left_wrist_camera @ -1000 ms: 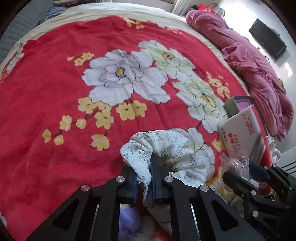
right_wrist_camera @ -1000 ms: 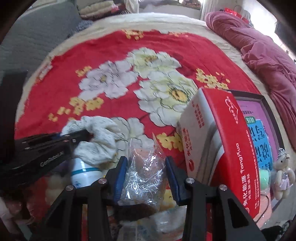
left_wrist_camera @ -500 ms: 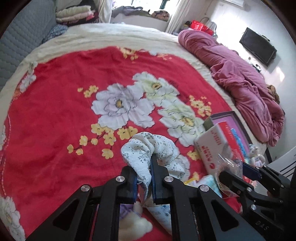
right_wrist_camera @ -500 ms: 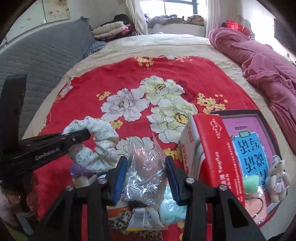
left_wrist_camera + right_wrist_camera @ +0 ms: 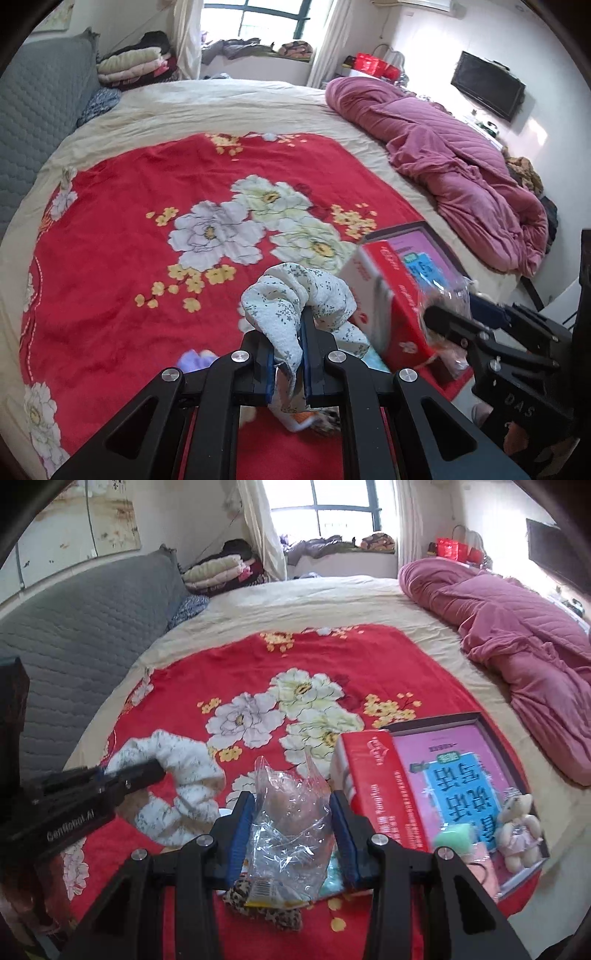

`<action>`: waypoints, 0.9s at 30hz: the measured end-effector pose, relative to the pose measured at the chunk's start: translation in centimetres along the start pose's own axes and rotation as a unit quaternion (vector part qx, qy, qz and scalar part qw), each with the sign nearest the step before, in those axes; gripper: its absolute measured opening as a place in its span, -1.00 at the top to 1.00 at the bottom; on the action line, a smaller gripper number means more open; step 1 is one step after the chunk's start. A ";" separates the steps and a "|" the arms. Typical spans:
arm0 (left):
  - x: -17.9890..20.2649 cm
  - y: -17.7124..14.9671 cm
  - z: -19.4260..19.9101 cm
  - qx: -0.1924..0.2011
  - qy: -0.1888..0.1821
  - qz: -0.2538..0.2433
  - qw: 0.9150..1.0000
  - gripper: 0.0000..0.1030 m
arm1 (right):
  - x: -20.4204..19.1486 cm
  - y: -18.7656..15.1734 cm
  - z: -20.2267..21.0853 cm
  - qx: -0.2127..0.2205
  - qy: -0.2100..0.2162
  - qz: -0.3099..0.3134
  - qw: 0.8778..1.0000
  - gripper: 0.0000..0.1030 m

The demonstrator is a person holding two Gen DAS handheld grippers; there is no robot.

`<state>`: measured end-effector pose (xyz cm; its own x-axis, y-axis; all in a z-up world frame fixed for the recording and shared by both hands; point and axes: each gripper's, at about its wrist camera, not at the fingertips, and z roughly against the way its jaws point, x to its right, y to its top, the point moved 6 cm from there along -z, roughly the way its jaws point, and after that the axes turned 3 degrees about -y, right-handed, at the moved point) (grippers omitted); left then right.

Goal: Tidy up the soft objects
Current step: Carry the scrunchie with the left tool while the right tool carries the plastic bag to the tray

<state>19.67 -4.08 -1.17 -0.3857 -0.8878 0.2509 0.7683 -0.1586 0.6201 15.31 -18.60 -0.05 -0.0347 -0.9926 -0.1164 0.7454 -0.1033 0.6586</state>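
Your left gripper (image 5: 288,354), at the bottom centre of its own view, is clenched tight on one white floral-print cloth scrunchie (image 5: 295,302), which loops up above the blue pads (image 5: 269,363) and hangs clear of the bedding. In the right wrist view that same gripper (image 5: 110,777) enters from the left edge, and its side carries white lettering that looks like "GenRobot.AI", with the scrunchie (image 5: 177,771) curling around its tip.

Your right gripper (image 5: 291,830) grasps one crumpled clear plastic bag (image 5: 290,827) between its two blue pads, the jaws standing partly apart around the bag. From the left wrist view you see this gripper (image 5: 448,317) at the lower right, with "DAS" embossed on its body.

One red blanket (image 5: 177,686) with white and yellow flowers fills the middle of both views. On it, to the right, you have one red and white carton (image 5: 373,786) with white print I cannot read clearly, leaning against one shallow dark-rimmed box (image 5: 439,720) whose pink and blue panel bears large Chinese characters, seen upside down. One small teddy bear (image 5: 517,827) and one green sponge-like piece (image 5: 452,836) lie in that box at the lower right. One leopard-print item (image 5: 269,910) with a yellow label sits under the bag. One rumpled pink quilt (image 5: 461,166) lies at the upper right.
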 end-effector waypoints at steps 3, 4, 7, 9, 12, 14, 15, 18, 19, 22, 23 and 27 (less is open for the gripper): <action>2.2 -0.2 1.0 0.004 -0.007 -0.013 1.000 0.79 | 1.0 0.1 1.6 0.012 -0.001 -0.007 1.000 0.19; 2.9 -0.3 1.3 0.006 -0.011 -0.017 1.000 0.79 | 1.4 0.1 2.2 0.015 -0.003 -0.009 1.000 0.19; 5.0 -0.2 2.2 0.013 -0.019 -0.028 0.999 0.79 | 2.7 0.2 3.8 0.024 -0.008 -0.015 1.000 0.19; 6.3 0.1 2.6 0.017 -0.022 -0.036 0.999 0.79 | 3.5 0.0 4.7 0.024 -0.010 -0.019 0.999 0.19; 8.1 0.3 3.4 0.023 -0.026 -0.046 0.998 0.79 | 5.2 -0.1 6.1 0.032 -0.022 -0.026 0.999 0.19; 9.2 0.4 3.8 0.025 -0.028 -0.053 0.998 0.79 | 6.3 -0.2 7.1 0.040 -0.024 -0.033 0.998 0.18; 9.7 0.4 4.0 0.026 -0.029 -0.057 0.998 0.79 | 6.8 -0.2 7.7 0.045 -0.026 -0.036 0.998 0.18; 11.4 0.4 4.2 0.027 -0.032 -0.069 0.997 0.79 | 8.3 -0.3 9.1 0.054 -0.032 -0.042 0.997 0.18; 11.8 0.4 4.2 0.027 -0.033 -0.073 0.996 0.79 | 8.7 -0.3 9.5 0.056 -0.035 -0.043 0.997 0.18; 13.6 0.3 4.4 0.027 -0.033 -0.090 0.995 0.79 | 9.9 -0.4 10.8 0.065 -0.038 -0.050 0.996 0.18; 14.1 0.4 4.5 0.027 -0.033 -0.093 0.995 0.79 | 10.3 -0.4 11.2 0.067 -0.041 -0.051 0.996 0.18; 16.0 0.5 4.8 0.030 -0.039 -0.101 0.994 0.79 | 11.8 -0.6 12.6 0.077 -0.047 -0.059 0.994 0.18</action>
<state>11.42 -16.34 6.72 -0.5694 -0.8039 0.1720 0.6397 -0.3019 0.7068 6.12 -31.05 7.55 -0.1830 -0.9738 -0.1353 0.6221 -0.2212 0.7510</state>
